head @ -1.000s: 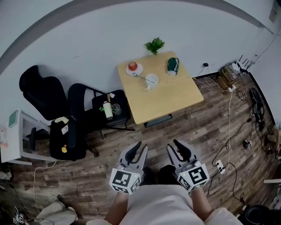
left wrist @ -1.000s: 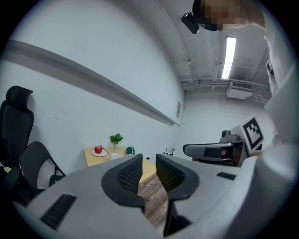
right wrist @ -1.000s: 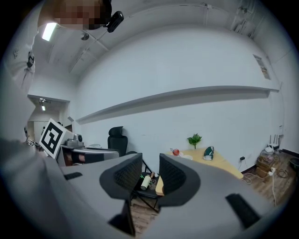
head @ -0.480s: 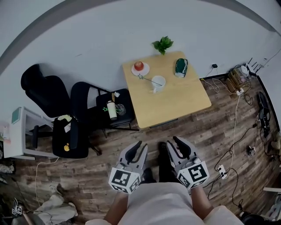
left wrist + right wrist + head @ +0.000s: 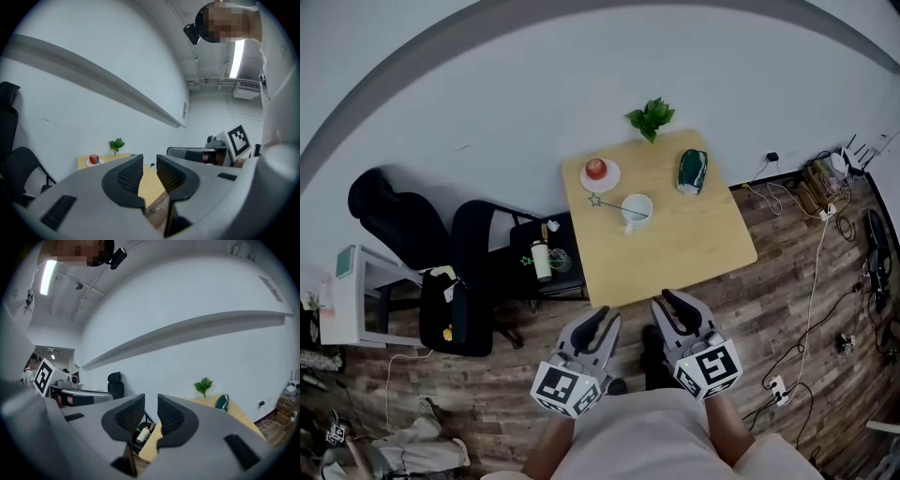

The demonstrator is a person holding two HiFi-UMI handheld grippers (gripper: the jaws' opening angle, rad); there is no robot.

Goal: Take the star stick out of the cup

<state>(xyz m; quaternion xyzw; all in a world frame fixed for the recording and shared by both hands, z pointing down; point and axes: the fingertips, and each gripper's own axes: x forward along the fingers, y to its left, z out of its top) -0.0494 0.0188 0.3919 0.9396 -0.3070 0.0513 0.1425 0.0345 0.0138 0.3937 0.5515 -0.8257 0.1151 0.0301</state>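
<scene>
White cup [image 5: 639, 200] with slanted star stick [image 5: 610, 206]

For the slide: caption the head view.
Ahead, star stick in cup on table; left gripper and right gripper short of it, open, empty, the right's jaws having just narrowed.

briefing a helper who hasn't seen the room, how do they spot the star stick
Find the wooden table by the white wall. On it a white cup stands beside a plate with an apple. The star stick is the thin rod leaning out of that cup, the only thing tipped with a star.
</scene>
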